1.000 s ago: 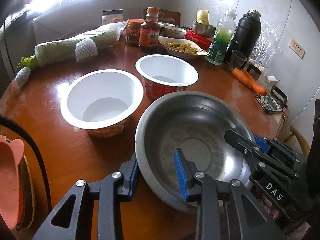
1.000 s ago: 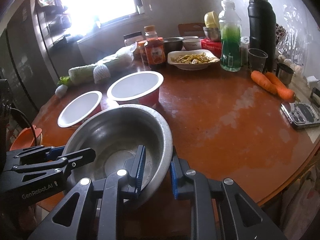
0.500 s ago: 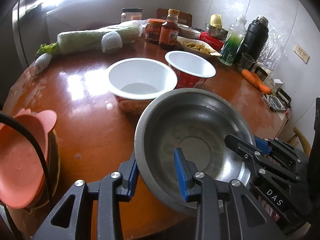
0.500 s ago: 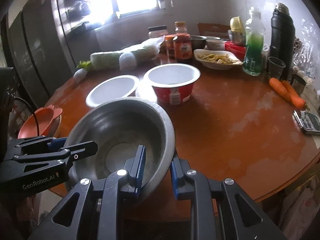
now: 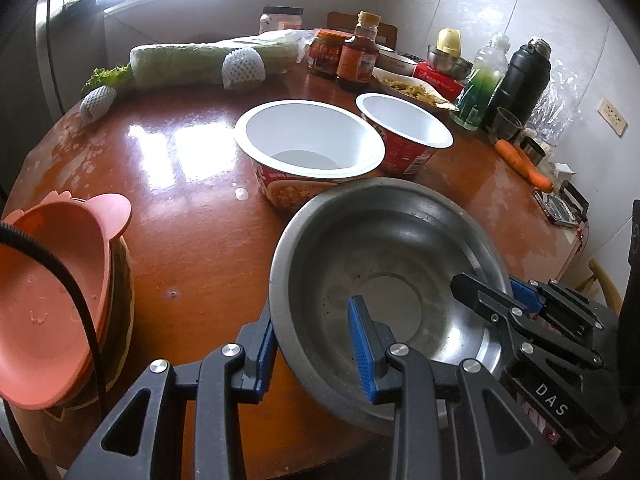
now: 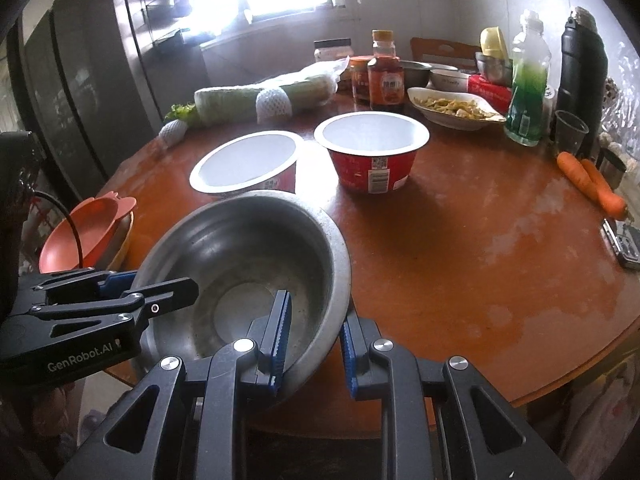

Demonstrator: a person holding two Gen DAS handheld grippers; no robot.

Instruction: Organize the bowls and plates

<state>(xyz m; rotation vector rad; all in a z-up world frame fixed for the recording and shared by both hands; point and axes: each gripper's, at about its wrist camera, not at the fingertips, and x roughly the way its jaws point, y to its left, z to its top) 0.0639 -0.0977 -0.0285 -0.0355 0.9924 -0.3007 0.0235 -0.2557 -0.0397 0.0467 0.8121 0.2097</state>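
Observation:
A steel bowl (image 5: pixel 384 256) (image 6: pixel 248 248) hangs above the near edge of the round wooden table (image 5: pixel 180 200), held by both grippers. My left gripper (image 5: pixel 316 344) is shut on its near-left rim, one blue pad inside, one outside. My right gripper (image 6: pixel 312 340) is shut on the opposite rim and also shows as the right gripper (image 5: pixel 496 300) at the bowl's right. Behind it stand two white-lined red paper bowls (image 5: pixel 308 140) (image 5: pixel 404 128). A stack of bowls with a pink plate (image 5: pixel 48 288) on top sits at the table's left edge.
At the back lie a wrapped cabbage (image 5: pixel 208 60), sauce jars (image 5: pixel 360 56), a dish of food (image 5: pixel 412 88), a green bottle (image 5: pixel 480 84) and a black flask (image 5: pixel 520 76). Carrots (image 5: pixel 524 160) and a small scale (image 5: pixel 560 204) lie at the right.
Both grippers carried the steel bowl leftward along the table's near edge. The pink plate stack has come fully into view at the left. Both grips are unchanged.

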